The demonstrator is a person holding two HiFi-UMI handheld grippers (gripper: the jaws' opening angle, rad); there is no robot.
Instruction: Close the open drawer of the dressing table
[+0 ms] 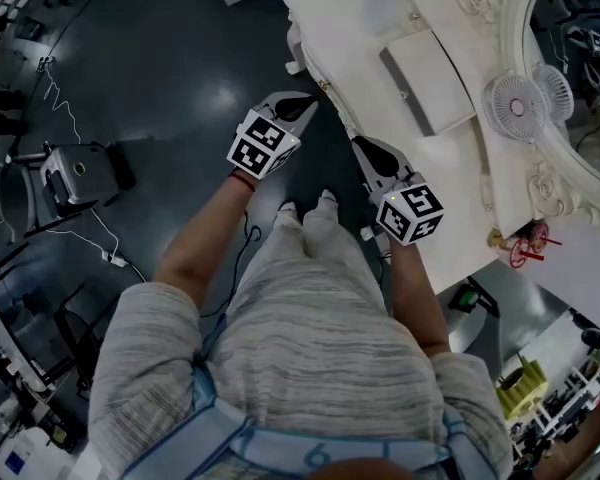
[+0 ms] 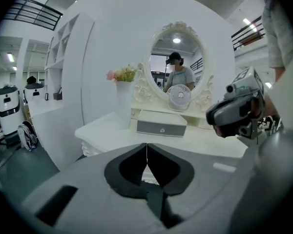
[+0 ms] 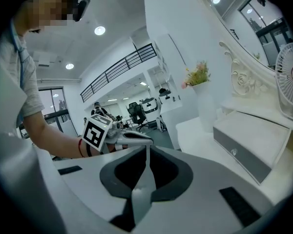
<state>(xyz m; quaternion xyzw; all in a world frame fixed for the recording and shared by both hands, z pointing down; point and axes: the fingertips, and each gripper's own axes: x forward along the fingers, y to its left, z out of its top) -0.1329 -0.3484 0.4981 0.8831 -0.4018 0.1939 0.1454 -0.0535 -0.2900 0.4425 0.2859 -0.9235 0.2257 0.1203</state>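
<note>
The white dressing table (image 1: pixel 350 28) stands at the upper right of the head view. A small white drawer box with a grey front and a knob (image 1: pixel 425 83) (image 2: pixel 161 126) (image 3: pixel 246 152) sits on its top, its front flush. My left gripper (image 1: pixel 305 101) (image 2: pixel 146 150) hovers off the table's front corner, shut and empty. My right gripper (image 1: pixel 360 144) (image 3: pixel 147 152) hangs beside the table's front edge, jaw tips together with nothing between them. Each gripper shows in the other's view: the right gripper (image 2: pixel 234 113) and the left gripper (image 3: pixel 119 136). The table's own front is mostly hidden.
An oval mirror (image 1: pixel 570 58) and a small white fan (image 1: pixel 515 98) stand at the back of the tabletop, with a vase of flowers (image 2: pixel 123 101) at its left end. A grey machine (image 1: pixel 75 173) and cables lie on the dark floor to the left.
</note>
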